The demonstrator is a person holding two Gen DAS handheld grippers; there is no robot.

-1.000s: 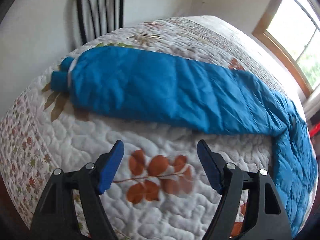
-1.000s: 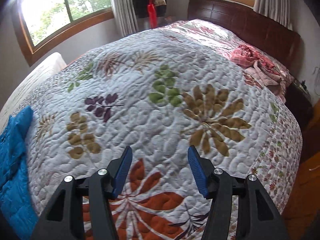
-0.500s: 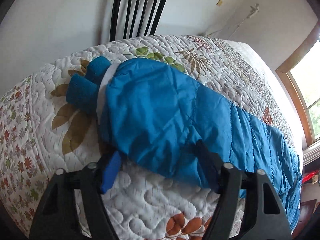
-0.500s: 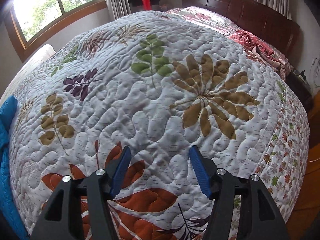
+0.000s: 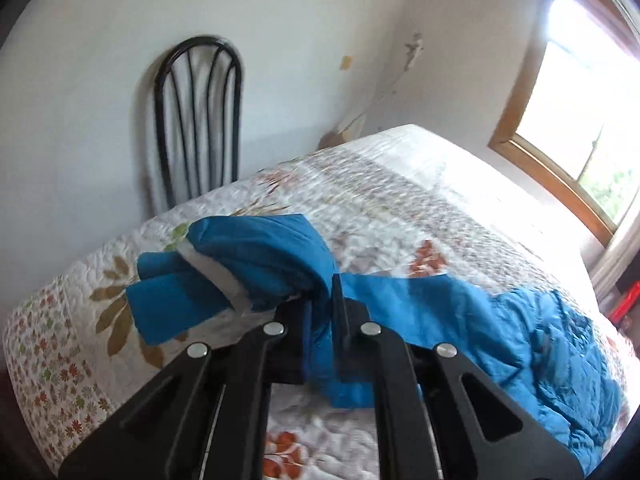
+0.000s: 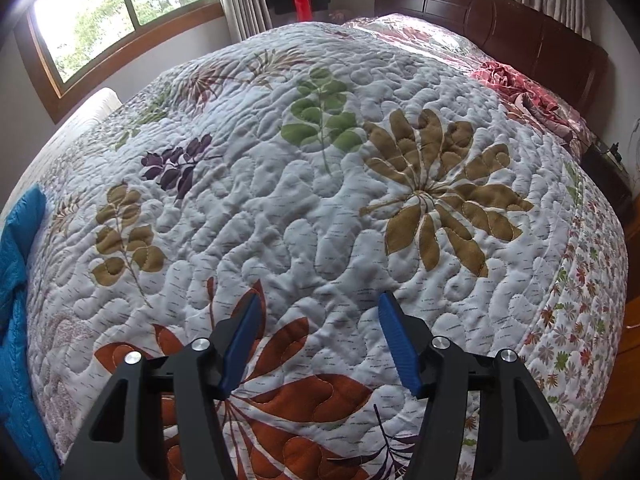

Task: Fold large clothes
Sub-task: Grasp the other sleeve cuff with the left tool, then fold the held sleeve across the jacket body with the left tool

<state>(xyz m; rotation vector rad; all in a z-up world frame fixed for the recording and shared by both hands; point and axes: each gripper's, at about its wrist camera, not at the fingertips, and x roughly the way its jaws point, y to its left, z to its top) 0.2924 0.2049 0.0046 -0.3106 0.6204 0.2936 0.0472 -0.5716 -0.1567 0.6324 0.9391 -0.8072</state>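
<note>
A second ago my left gripper (image 5: 320, 308) hung open over the bare quilt, short of the blue jacket (image 5: 460, 320); now its fingers have closed on a fold of that jacket and raised it off the bed (image 5: 460, 208). The pinched cloth bunches up between the black fingers, and the cuffed end with its pale lining droops to the left of them, above the quilt's brown leaf print. The rest of the jacket trails right and near along the bed toward the window (image 5: 580, 100). A black chair (image 5: 198, 120) stands against the far wall beyond the bed.

My right gripper (image 6: 320, 340) has hardly shifted: its blue-padded fingers stand apart with nothing between them, poised over the orange leaf on the quilt. From that side only an edge of the jacket (image 6: 18, 280) shows, lying at the far left of the bed. The dark headboard (image 6: 500, 20) is at the far right.
</note>
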